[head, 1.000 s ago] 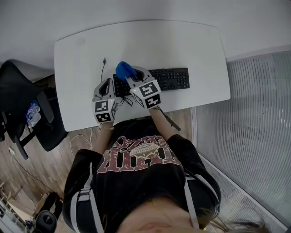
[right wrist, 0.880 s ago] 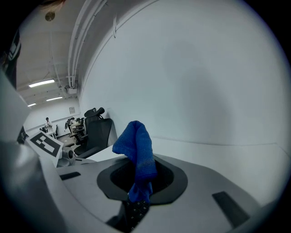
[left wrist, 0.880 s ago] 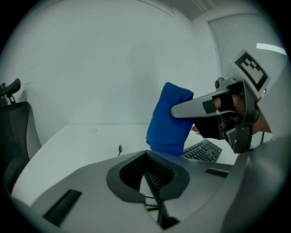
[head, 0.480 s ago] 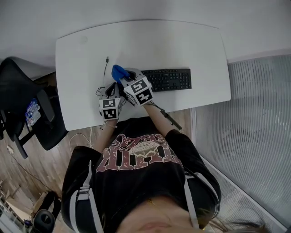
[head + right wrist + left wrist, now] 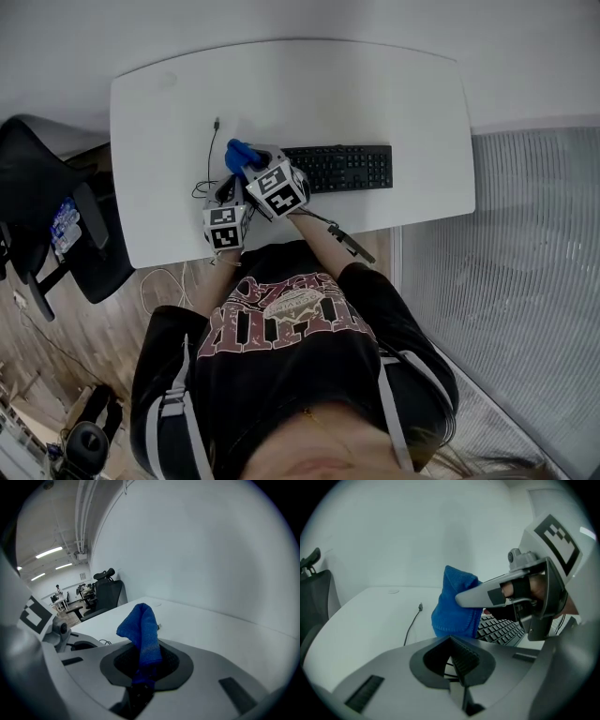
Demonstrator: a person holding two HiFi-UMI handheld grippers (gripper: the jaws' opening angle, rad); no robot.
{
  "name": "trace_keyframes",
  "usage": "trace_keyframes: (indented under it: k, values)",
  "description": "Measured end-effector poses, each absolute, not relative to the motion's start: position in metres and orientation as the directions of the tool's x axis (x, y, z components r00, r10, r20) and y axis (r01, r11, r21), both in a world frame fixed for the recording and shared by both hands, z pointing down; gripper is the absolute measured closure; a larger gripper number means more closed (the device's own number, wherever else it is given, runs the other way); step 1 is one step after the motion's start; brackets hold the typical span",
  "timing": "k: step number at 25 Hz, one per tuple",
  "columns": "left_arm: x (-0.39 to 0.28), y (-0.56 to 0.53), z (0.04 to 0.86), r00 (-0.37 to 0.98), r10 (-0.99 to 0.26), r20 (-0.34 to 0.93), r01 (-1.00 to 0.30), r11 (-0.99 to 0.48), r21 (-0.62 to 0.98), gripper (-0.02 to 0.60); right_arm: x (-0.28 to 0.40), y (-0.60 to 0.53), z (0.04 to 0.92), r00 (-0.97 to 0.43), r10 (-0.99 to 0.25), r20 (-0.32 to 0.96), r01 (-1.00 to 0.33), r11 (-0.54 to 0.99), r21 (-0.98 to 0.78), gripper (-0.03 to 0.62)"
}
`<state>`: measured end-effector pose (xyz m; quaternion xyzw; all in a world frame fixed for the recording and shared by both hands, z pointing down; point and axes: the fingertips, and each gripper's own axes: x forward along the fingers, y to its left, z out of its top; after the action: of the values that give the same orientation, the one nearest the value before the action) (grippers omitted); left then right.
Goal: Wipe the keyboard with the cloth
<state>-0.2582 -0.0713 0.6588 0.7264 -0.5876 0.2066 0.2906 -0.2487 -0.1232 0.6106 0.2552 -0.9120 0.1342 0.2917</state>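
Note:
A black keyboard [image 5: 345, 167] lies on the white desk [image 5: 394, 84], near its front edge. My right gripper [image 5: 251, 162] is shut on a blue cloth [image 5: 238, 154] and holds it over the keyboard's left end. In the right gripper view the cloth [image 5: 141, 632] sticks up out of the shut jaws. My left gripper [image 5: 225, 190] sits just left of the right one, shut with nothing in it. From the left gripper view, the cloth [image 5: 453, 605] hangs in front of the keyboard [image 5: 502, 630], under the right gripper [image 5: 520, 592].
A thin black cable [image 5: 210, 148] runs over the desk left of the keyboard, also seen as a cable [image 5: 411, 625] from the left gripper. A black office chair [image 5: 42, 220] stands left of the desk. Ribbed flooring [image 5: 516, 262] lies to the right.
My right gripper has carried the blue cloth leftward along the keyboard to its left end. The left gripper has barely moved.

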Motion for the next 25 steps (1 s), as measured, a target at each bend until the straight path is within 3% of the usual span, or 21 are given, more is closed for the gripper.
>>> trace_keyframes:
  k: [25]
  values:
    - [-0.261, -0.073, 0.667, 0.112, -0.719, 0.686, -0.993, -0.052, 0.108, 0.548, -0.201, -0.137, 0.638, -0.637, -0.369, 0.677, -0.512, 0.859, -0.013, 0.530]
